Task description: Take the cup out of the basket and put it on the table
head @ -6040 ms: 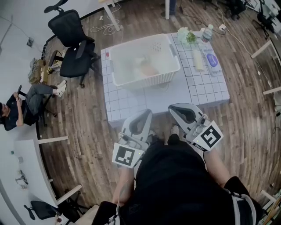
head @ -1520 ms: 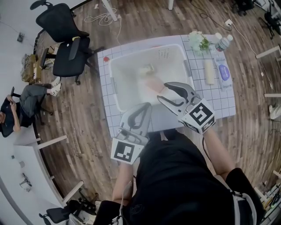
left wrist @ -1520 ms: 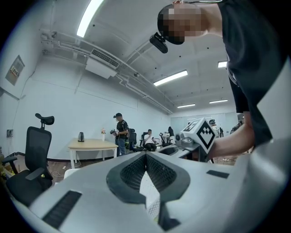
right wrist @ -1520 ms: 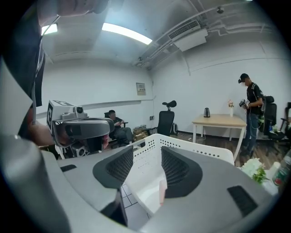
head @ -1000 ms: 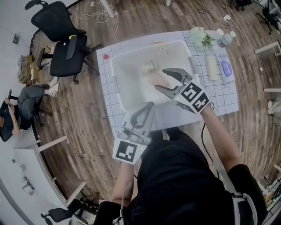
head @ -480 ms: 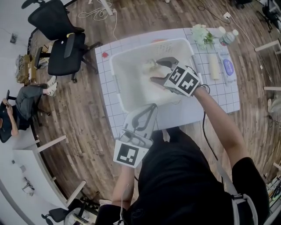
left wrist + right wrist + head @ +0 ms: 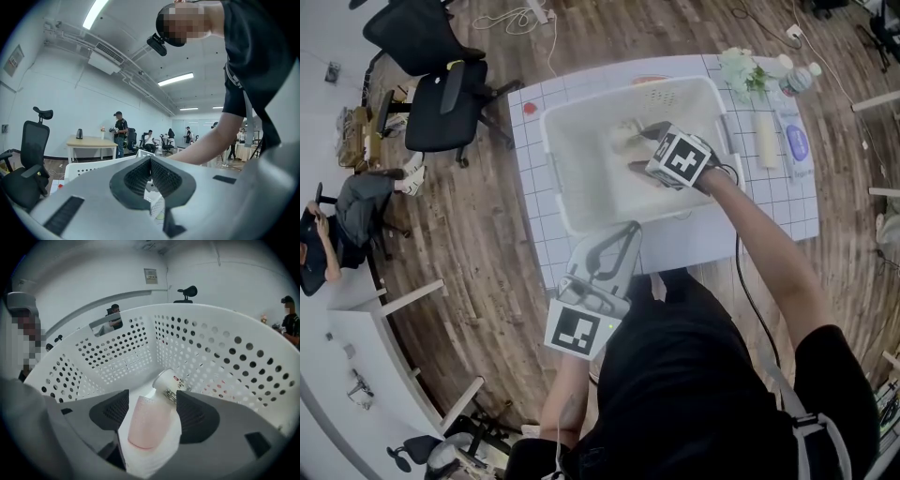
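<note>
Right gripper view: my right gripper (image 7: 151, 399) has its jaws wide, just opening further, either side of the pink cup (image 7: 147, 423) without pressing it. Frosted and translucent, it lies on its side in the white basket (image 7: 117, 357). Left gripper (image 7: 151, 158) jaws are together, empty.

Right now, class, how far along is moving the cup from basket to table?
Done: the right claw is inside the basket. In hand: its jaws have just been opening, apart around the lying pink cup, not gripping. Left: close, lift out, set it on the table. The left claw is shut, empty.
</note>
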`<state>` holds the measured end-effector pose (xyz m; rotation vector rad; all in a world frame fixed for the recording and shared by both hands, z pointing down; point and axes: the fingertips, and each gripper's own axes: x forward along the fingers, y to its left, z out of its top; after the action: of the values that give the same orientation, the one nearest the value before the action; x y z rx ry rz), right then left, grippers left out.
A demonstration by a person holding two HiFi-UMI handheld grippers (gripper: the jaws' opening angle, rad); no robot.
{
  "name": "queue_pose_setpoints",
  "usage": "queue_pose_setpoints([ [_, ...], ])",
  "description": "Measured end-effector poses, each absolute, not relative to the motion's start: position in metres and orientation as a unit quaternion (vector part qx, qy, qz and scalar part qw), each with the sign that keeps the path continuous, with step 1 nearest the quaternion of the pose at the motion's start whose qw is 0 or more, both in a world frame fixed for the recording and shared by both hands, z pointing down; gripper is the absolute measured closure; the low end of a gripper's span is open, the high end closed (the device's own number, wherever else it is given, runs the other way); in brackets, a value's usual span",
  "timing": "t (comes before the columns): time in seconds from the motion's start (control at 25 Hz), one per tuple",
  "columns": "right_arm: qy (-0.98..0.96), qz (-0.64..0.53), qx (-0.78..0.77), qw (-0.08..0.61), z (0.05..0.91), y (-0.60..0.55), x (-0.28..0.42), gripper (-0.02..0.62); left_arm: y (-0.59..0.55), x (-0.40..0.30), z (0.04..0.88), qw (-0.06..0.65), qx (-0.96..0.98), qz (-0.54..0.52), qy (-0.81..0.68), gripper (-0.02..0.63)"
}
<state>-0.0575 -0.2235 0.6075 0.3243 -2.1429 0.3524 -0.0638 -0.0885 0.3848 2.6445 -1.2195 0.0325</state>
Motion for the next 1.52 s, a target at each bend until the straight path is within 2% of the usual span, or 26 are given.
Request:
queue_pose_setpoints([
  [0.68,-0.842,0.181,0.110,0.495,0.659,-0.220,-0.062,0.252,-0.088,-0.064,0.393,0.116,0.900,0.031,-0.420,0.597],
  [1.12,-0.836,0.204,0.137,0.491,0.664,-0.225,-0.054,0.216,-0.094,-0.068,0.394,0.121,0.896,0.028,-0.427,0.597],
  [1.52,-0.813,0.286,0.187,0.471,0.665,-0.235,-0.041,0.172,-0.093,-0.070,0.393,0.116,0.896,0.025,-0.428,0.597],
])
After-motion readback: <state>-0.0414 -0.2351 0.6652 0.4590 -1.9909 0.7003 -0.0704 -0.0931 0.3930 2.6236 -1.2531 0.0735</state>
